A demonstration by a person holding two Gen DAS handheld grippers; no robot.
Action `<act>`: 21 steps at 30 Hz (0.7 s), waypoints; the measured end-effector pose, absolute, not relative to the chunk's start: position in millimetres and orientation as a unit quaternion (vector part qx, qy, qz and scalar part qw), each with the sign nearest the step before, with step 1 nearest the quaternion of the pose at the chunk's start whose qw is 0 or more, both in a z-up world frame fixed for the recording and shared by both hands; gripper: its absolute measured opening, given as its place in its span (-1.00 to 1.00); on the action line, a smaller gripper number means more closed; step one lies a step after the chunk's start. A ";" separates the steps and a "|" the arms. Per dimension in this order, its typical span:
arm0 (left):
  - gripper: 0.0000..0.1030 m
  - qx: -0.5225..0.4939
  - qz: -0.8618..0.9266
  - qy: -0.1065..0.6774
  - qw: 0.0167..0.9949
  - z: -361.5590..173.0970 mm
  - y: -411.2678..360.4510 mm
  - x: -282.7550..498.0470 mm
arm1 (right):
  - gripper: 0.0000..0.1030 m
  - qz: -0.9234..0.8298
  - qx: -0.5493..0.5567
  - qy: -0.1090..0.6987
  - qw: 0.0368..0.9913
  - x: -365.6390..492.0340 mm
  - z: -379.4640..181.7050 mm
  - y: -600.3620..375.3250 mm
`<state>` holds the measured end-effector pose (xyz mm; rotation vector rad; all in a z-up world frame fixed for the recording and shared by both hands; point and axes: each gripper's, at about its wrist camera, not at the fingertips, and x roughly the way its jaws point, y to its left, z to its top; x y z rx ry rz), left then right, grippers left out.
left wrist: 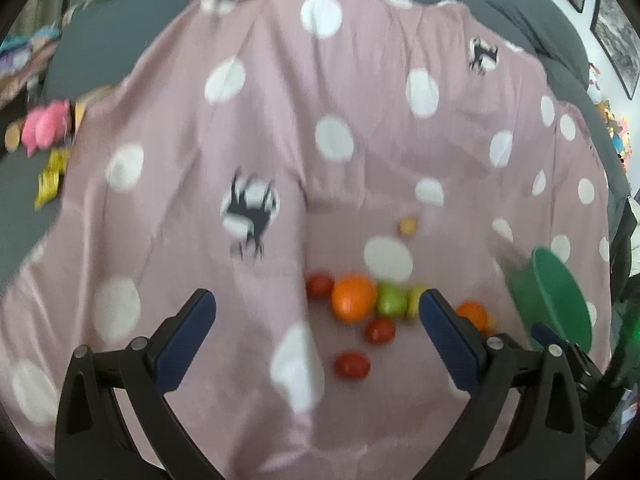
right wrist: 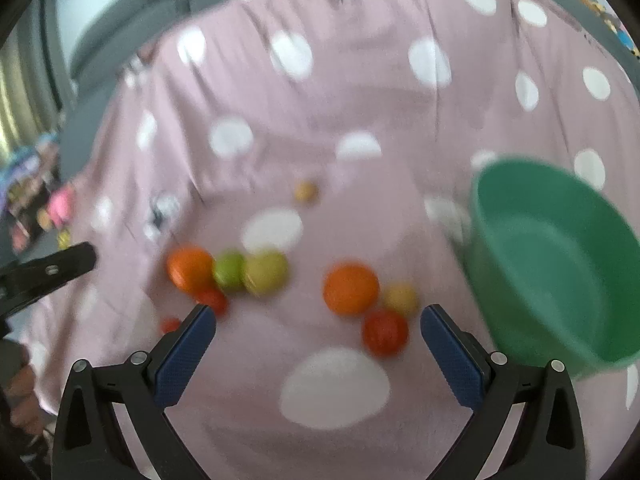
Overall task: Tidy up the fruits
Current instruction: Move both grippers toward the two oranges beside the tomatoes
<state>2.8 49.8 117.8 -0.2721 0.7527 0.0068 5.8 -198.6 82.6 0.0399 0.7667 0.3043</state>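
Pink dotted cloth (right wrist: 360, 100); L claw (left wrist: 318, 304) spread wide, empty; R claw (right wrist: 318, 320) same

Fruits (right wrist: 264, 278) clustered on the bedsheet (right wrist: 360, 92); bowl (right wrist: 560, 264) to their right, tilted; one small fruit (right wrist: 306, 191) apart behind the cluster.

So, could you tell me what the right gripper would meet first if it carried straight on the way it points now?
Probably the nearer orange, which lies ahead between the open fingers of the right gripper, with a red fruit just right of that line. The picture is blurred and depth unclear, so it might meet the spotted pink cloth first.
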 end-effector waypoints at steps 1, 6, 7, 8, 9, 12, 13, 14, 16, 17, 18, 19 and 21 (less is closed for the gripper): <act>0.97 -0.131 -0.003 0.363 0.922 127.5 50.8 10.2 | 0.99 0.157 0.028 0.366 0.917 9.7 93.3 -197.9; 0.91 -0.132 -0.034 0.366 0.921 144.6 46.2 44.0 | 0.85 0.171 0.044 0.409 0.895 52.6 120.6 -181.2; 0.88 -0.138 -0.041 0.375 0.916 140.2 44.0 51.4 | 0.80 0.171 0.045 0.410 0.895 60.4 120.0 -179.3; 0.79 -0.143 -0.046 0.383 0.912 135.1 42.3 55.3 | 0.76 0.170 0.059 0.415 0.892 62.2 119.5 -183.7; 0.70 -0.147 -0.055 0.392 0.907 127.1 40.4 58.6 | 0.72 0.161 0.060 0.419 0.892 64.5 116.8 -185.3; 0.55 -0.145 -0.065 0.417 0.895 107.4 34.2 65.7 | 0.45 0.156 0.061 0.447 0.879 71.8 99.7 -193.0; 0.53 -0.141 -0.060 0.429 0.890 101.2 31.7 69.1 | 0.38 0.153 0.054 0.459 0.873 72.0 90.7 -192.9; 0.53 -0.139 -0.057 0.435 0.888 96.9 29.8 71.0 | 0.19 0.152 0.048 0.473 0.866 76.8 87.0 -193.3; 0.53 -0.143 -0.061 0.435 0.887 93.0 27.5 72.4 | -0.03 0.137 0.021 0.483 0.864 76.0 78.6 -191.4; 0.53 -0.148 -0.064 0.437 0.885 91.1 27.6 72.4 | -0.03 0.134 0.020 0.484 0.865 76.1 76.0 -191.6; 0.53 -0.154 -0.064 0.441 0.882 87.7 28.0 72.2 | -0.03 0.133 0.023 0.484 0.865 74.9 72.8 -193.1; 0.53 -0.159 -0.062 0.447 0.878 83.3 28.3 71.9 | -0.03 0.135 0.026 0.488 0.862 73.6 69.2 -193.5; 0.52 -0.158 -0.058 0.458 0.873 76.4 28.6 73.5 | -0.03 0.133 0.020 0.495 0.859 73.4 64.2 -193.6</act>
